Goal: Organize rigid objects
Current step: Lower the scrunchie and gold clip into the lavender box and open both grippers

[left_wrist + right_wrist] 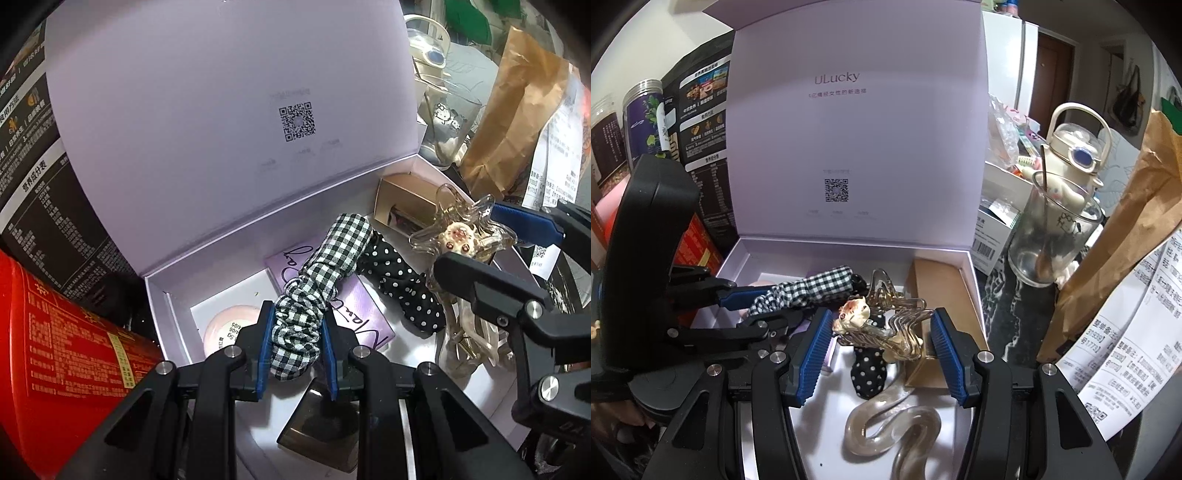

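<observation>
Left gripper [297,341] fingers clamped tight, right gripper [881,349] fingers half-spread, both angled downward.

So around your glass cup [1052,240] it's pretty cluttered: a cream water bottle [1075,155] with a loop handle sits right behind it, a crumpled brown paper bag [1115,258] leans to its right with printed receipts [1137,332] in front of that, and a small barcoded white box [991,240] sits just left.
</observation>
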### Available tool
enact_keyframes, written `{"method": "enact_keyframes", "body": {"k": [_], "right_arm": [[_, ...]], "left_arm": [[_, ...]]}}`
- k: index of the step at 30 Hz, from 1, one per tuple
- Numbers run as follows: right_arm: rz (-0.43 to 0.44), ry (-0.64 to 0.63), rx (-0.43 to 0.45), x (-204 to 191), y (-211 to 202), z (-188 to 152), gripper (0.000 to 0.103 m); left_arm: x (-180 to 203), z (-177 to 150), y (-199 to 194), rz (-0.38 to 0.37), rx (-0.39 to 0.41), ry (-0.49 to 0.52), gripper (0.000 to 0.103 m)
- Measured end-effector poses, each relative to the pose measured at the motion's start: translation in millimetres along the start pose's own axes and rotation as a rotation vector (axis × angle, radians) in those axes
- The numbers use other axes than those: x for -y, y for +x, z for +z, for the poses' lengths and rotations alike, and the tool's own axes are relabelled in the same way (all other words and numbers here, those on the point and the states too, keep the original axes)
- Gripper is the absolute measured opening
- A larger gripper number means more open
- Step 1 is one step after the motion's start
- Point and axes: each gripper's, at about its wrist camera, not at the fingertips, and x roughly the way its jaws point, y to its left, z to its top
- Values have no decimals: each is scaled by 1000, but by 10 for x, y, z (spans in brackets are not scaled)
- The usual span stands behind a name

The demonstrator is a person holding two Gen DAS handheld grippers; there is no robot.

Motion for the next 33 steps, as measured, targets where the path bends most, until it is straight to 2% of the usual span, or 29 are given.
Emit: {"method": "enact_keyframes", "body": {"k": [4,8,17,20,22,24,33], "right_arm": [[0,4,-12,8,-10,11,56],[1,14,-13,22,-55,16,64],[-36,61,3,141,-265,-10,69],[-48,61,-4,145,-317,-40,69],[-62,55,-5,149,-357,-55,69],[-71,56,-1,165,-417,-74,69],[-95,53,24,167,-683,-128,69]], "left_arm": [[6,-2,-11,-1,-1,-1,23],[23,-4,-54,9,11,6,23],[65,-22,-140,5,-6,-3,24],[104,-45,-185,13,6,0,40],[124,-58,-225,9,14,-2,67],[147,-73,-286,-2,29,-2,82],[266,-118,-638,20,79,18,82]]}}
